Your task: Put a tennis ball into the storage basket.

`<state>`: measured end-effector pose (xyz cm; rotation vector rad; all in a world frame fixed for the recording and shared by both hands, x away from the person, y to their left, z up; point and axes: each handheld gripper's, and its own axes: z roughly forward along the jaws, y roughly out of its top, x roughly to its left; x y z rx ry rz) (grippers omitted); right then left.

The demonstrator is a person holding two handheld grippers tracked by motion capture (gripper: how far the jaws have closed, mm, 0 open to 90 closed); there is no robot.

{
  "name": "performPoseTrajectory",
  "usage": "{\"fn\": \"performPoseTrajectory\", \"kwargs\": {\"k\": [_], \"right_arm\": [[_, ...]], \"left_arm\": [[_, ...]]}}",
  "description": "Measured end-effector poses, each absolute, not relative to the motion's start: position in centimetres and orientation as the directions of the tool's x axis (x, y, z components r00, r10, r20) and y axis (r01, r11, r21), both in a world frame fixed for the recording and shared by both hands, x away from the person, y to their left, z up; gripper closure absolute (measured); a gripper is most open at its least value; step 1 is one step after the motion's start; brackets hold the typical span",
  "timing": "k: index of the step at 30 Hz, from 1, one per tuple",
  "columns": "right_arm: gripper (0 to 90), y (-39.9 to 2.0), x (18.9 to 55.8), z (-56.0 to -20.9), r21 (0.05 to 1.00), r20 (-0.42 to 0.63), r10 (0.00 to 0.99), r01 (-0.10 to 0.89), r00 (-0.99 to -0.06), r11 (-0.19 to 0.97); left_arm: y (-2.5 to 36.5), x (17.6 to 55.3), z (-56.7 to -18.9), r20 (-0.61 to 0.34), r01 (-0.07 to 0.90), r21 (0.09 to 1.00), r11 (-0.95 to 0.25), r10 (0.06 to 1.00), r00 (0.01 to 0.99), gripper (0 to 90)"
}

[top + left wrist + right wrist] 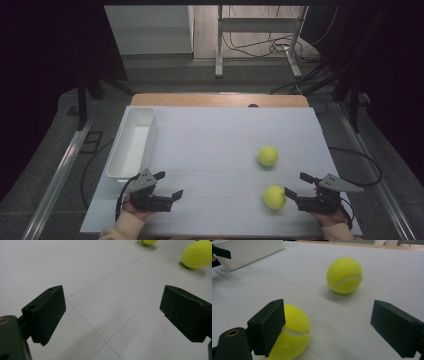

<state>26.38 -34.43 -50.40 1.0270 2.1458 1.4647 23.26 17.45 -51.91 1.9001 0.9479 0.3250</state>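
Observation:
Two yellow tennis balls lie on the white table sheet [215, 145]. The far ball [268, 155] [344, 275] rests right of centre. The near ball [274, 196] [292, 332] lies just ahead of my right gripper [296, 184] [327, 325], close against its left jaw and partly hidden by it. That gripper is open and grips nothing. My left gripper [169, 184] [112, 312] sits at the front left, open over bare sheet. In its view both balls, the near ball [197, 254] and the far ball [148, 242], appear far off at the top right.
A long white bin [132, 142] [249, 251] stands along the left edge of the sheet, just beyond my left gripper. A wooden table edge [220, 100] runs along the back. Cables and metal frame legs [219, 45] lie on the floor behind.

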Motion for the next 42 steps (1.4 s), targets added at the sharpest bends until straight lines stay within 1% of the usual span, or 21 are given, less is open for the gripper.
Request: {"fn": "performPoseTrajectory", "kwargs": {"k": [5, 12, 21, 30, 42], "right_arm": [[13.0, -34.4, 26.5, -50.4, 0.906, 0.11, 0.722, 0.368, -0.683, 0.211], [13.1, -34.4, 26.5, -50.4, 0.905, 0.106, 0.722, 0.366, -0.684, 0.214], [13.3, -34.3, 26.5, -50.4, 0.906, 0.111, 0.719, 0.368, -0.686, 0.21], [13.3, -34.2, 26.5, -50.4, 0.905, 0.111, 0.721, 0.369, -0.684, 0.21], [13.8, -34.2, 26.6, -50.4, 0.906, 0.107, 0.72, 0.365, -0.686, 0.213]], "left_arm": [[17.4, 23.2, -51.8, -0.188, 0.485, 0.845, -0.226, 0.724, 0.664, 7.2], [17.0, 22.9, -51.3, -0.154, 0.461, 0.853, -0.245, 0.726, 0.67, 7.1], [16.1, 23.0, -50.8, -0.134, 0.44, 0.86, -0.257, 0.719, 0.682, 7.2], [14.6, 23.1, -50.0, -0.123, 0.415, 0.868, -0.274, 0.69, 0.713, 7.6], [13.2, 23.7, -49.4, -0.141, 0.418, 0.866, -0.274, 0.669, 0.73, 7.6]]}}
